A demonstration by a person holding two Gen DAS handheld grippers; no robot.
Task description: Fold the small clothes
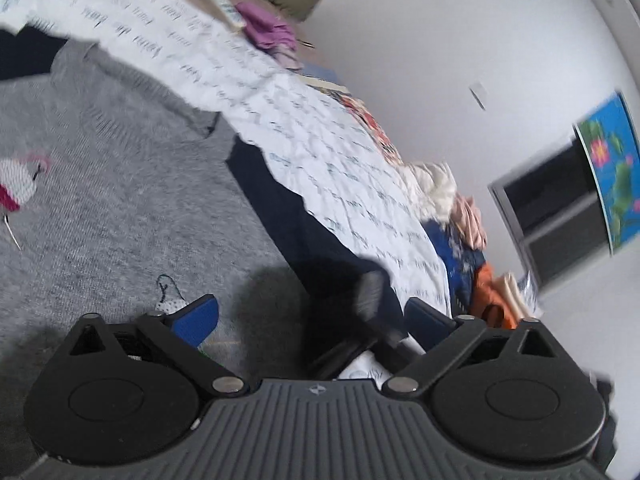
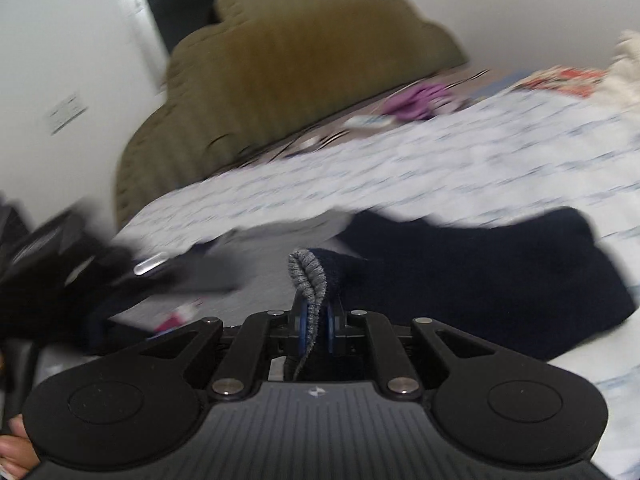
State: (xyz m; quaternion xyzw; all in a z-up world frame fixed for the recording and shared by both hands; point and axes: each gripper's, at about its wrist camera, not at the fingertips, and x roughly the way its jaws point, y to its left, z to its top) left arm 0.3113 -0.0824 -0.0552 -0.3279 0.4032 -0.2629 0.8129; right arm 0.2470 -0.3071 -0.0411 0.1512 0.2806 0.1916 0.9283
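A small grey knit sweater (image 1: 120,200) with navy sleeves and embroidered birds lies on a white printed bedsheet (image 1: 328,160). My left gripper (image 1: 312,316) is open above the sweater's lower part, its blue pads wide apart and empty. My right gripper (image 2: 314,320) is shut on the sweater's grey ribbed cuff (image 2: 308,276) at the end of a navy sleeve (image 2: 460,280), holding it up off the bed. In the left wrist view the right gripper (image 1: 372,300) shows as a dark blur between my fingers.
An olive headboard (image 2: 288,68) stands at the bed's far end. Purple clothing (image 1: 268,28) and a pile of mixed clothes (image 1: 460,216) lie along the bed's edge by the white wall. A dark window (image 1: 552,208) is on the wall.
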